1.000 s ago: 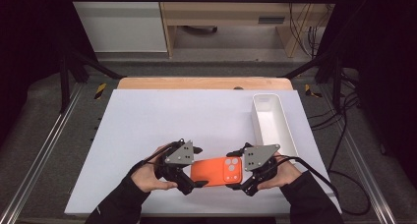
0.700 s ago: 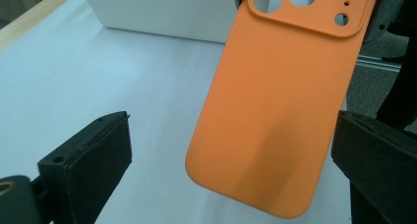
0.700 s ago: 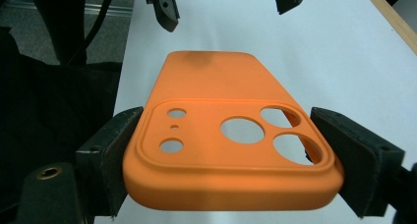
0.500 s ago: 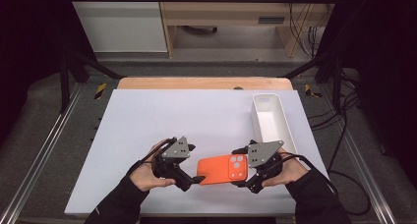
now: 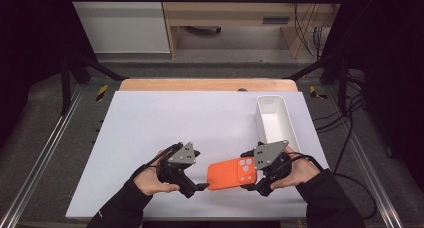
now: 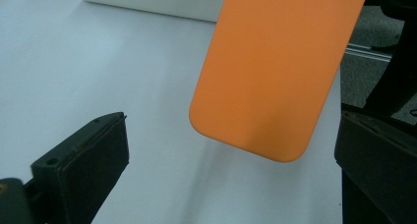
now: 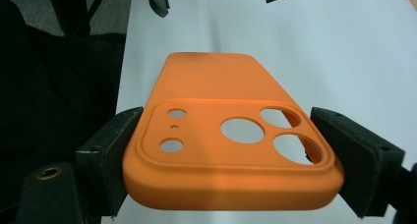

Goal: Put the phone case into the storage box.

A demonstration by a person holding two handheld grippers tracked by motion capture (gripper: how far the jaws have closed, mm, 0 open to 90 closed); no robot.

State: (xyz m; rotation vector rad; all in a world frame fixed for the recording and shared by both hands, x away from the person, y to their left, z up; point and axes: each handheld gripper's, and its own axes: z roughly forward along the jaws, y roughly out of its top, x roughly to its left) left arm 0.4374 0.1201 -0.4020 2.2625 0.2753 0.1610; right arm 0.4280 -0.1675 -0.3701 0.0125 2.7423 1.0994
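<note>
An orange phone case point(image 5: 231, 174) hangs just above the white table top point(image 5: 165, 123), back side up. My right gripper point(image 5: 249, 172) is shut on its camera-hole end; in the right gripper view both pads point(image 7: 110, 145) press the case point(image 7: 216, 86) by its long edges. My left gripper point(image 5: 199, 172) stands open at the case's plain end. In the left gripper view that rounded end point(image 6: 275, 71) hangs between the wide-apart jaws of the left gripper point(image 6: 232, 153), touching neither pad point(image 6: 105, 150).
A long white tray point(image 5: 272, 118) stands at the right of the table, just beyond the right hand; its wall point(image 6: 147, 0) shows in the left gripper view. The table's front edge runs close under both hands. The left gripper's jaw tips point(image 7: 160, 0) face the case.
The right gripper has carried the case a little to the right, so its plain end has drawn back from the left gripper. The left hand has barely moved.
</note>
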